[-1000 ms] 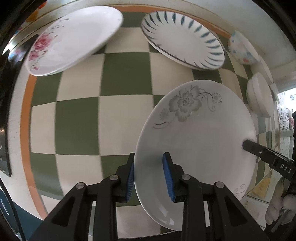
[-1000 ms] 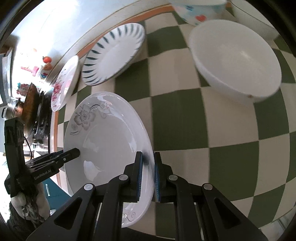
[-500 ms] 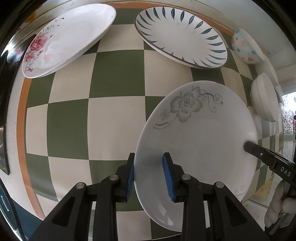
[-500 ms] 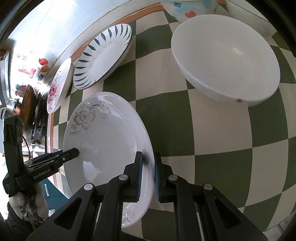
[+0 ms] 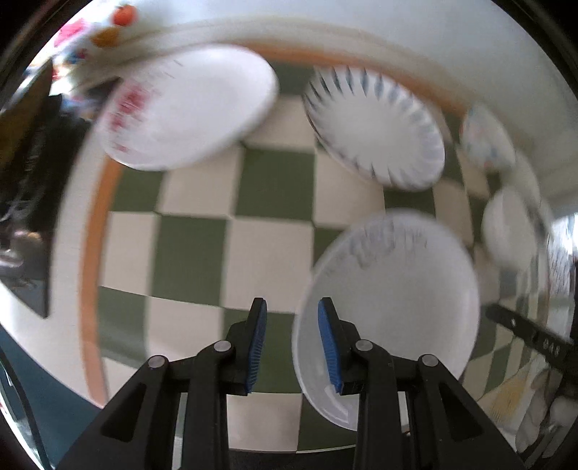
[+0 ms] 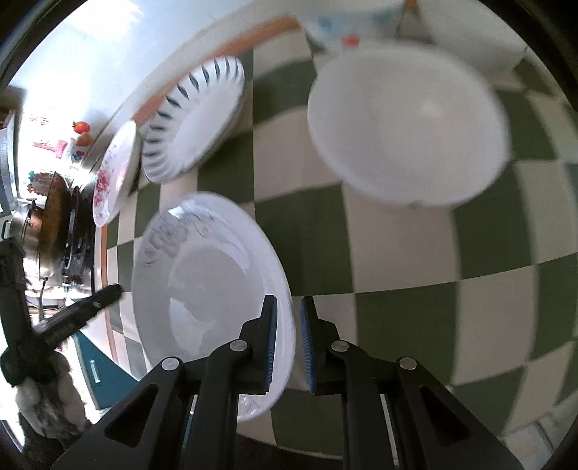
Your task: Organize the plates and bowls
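A white plate with a grey flower print (image 5: 393,289) (image 6: 209,289) is held tilted above the green-checked cloth. My right gripper (image 6: 289,340) is shut on its right rim. My left gripper (image 5: 292,343) is open, its jaws astride the plate's left rim without pinching it. A white plate with pink flowers (image 5: 184,108) (image 6: 112,177) lies at the far left. A blue-striped plate (image 5: 375,133) (image 6: 195,119) lies beside it. A large white bowl (image 6: 408,123) (image 5: 509,227) sits to the right. The frames are motion-blurred.
A bowl with coloured hearts (image 6: 343,29) (image 5: 487,137) and another white bowl (image 6: 480,39) stand at the far right. The cloth's orange border (image 5: 94,224) runs along the left edge. A dark stove with a pan (image 6: 54,217) is further left.
My left gripper has pulled back and its jaws have widened; the plate rim now stands off the left pad. Both views have shifted and blurred as the plate moves.
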`<state>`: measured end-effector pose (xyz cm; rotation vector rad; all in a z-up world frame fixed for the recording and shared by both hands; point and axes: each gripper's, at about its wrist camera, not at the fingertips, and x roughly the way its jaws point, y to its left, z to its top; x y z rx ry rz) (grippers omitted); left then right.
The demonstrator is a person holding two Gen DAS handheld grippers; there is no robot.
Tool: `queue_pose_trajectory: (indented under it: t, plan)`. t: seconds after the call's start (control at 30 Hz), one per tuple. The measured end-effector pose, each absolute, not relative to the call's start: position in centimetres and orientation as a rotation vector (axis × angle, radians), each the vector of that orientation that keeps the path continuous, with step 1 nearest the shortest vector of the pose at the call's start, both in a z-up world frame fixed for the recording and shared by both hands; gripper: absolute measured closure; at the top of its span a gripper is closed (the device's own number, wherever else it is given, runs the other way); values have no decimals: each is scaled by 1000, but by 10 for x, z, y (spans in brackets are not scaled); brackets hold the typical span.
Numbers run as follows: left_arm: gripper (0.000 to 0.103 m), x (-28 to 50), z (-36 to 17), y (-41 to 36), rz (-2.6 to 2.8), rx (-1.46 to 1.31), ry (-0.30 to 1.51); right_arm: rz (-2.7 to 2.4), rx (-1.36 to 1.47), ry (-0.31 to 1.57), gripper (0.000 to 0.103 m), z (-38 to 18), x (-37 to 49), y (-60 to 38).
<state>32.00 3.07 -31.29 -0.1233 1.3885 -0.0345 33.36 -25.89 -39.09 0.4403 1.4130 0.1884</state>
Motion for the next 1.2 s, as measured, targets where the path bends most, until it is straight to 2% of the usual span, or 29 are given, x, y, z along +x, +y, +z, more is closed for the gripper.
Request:
queue_pose_trajectory:
  t: [0.07, 0.1, 0.13, 0.17, 0.23, 0.33, 0.47, 0.63, 0.73, 0.97, 1.03, 1.1, 1.17, 1.2]
  plan:
    - [76, 325, -292, 48, 7, -158, 1344, 201, 415, 1381, 87, -368, 335, -257]
    - [72, 328, -285, 58, 22, -182, 1325, 228, 404, 1359, 85, -354, 337, -253]
    - [69, 333, -279, 67, 36, -202, 1310, 249, 396, 1340, 75, -343, 341, -248]
    - [64, 339, -276, 77, 51, -217, 1297, 273, 376, 1314, 59, -331, 347, -240]
    - [59, 352, -281, 98, 93, -247, 1306, 332, 341, 1261, 42, -311, 363, -216]
    - [59, 369, -293, 130, 142, -329, 1313, 414, 339, 1200, 40, -295, 400, -174]
    - [59, 392, -317, 182, 218, -452, 1329, 469, 309, 1230, 40, -306, 464, -113]
    - [59, 424, -347, 219, 234, -508, 1359, 485, 274, 1310, 40, -346, 544, -50]
    - [59, 441, -363, 233, 236, -502, 1377, 463, 221, 1353, 45, -372, 582, -24]
    - [62, 462, -384, 257, 215, -539, 1388, 442, 227, 1469, 63, -420, 638, 3]
    - [69, 465, -386, 256, 190, -538, 1387, 444, 247, 1497, 69, -430, 646, 6]
    - [80, 472, -390, 256, 171, -520, 1399, 444, 256, 1523, 77, -438, 650, 9]
    - [83, 474, -391, 254, 150, -506, 1398, 464, 272, 1536, 88, -442, 651, 12]
    - [86, 474, -391, 254, 146, -501, 1396, 478, 292, 1541, 87, -443, 652, 13]
